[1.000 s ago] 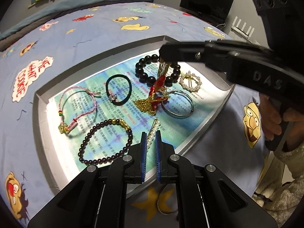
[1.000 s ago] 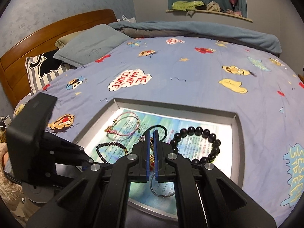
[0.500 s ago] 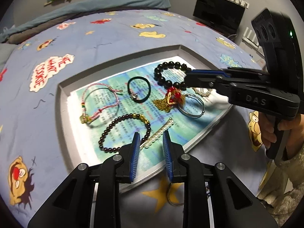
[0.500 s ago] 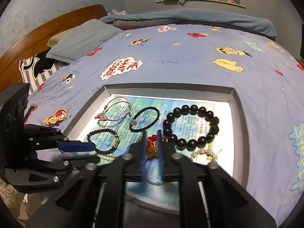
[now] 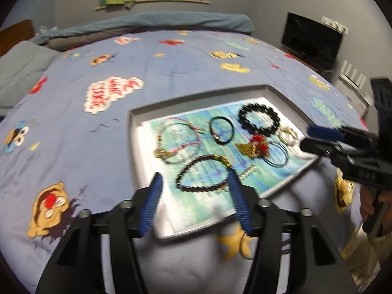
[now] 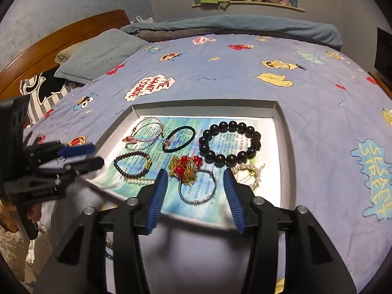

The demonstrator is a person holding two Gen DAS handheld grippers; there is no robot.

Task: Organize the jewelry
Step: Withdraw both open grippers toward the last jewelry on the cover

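From my left wrist, my left claw hangs released above the tray's near edge on the bed, framing the small dark bead bracelet. From my right wrist, my right claw is released too, empty, over the silver bangle and the gold chain with red beads; the large black bead bracelet lies just beyond.

I can read "ME WANT COOKIE" in red on a white patch of the bedspread. I also read "SESAME STREET" in yellow on a blue patch at the right. The paper in the tray has tiny print, too small to read.
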